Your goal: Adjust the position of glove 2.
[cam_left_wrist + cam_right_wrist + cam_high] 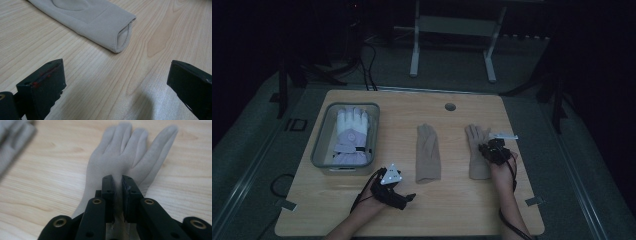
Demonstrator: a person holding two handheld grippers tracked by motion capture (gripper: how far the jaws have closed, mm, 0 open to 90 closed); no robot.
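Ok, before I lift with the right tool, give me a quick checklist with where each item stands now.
1. Right tool closed on the right beige glove: ok.
2. How much fabric is pinched: cannot tell.
3. Left tool open and holding nothing: ok.
4. Folded beige glove apart from the held one: ok.
5. Grey bin already holds a pale glove: ok.
6. Table bare between the tools: ok.

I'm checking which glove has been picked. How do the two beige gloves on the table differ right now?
The right beige glove lies flat with fingers spread, and the right gripper pinches it. The middle beige glove lies folded narrow, untouched; the left gripper sits open near its cuff. Both are beige and rest on the table.
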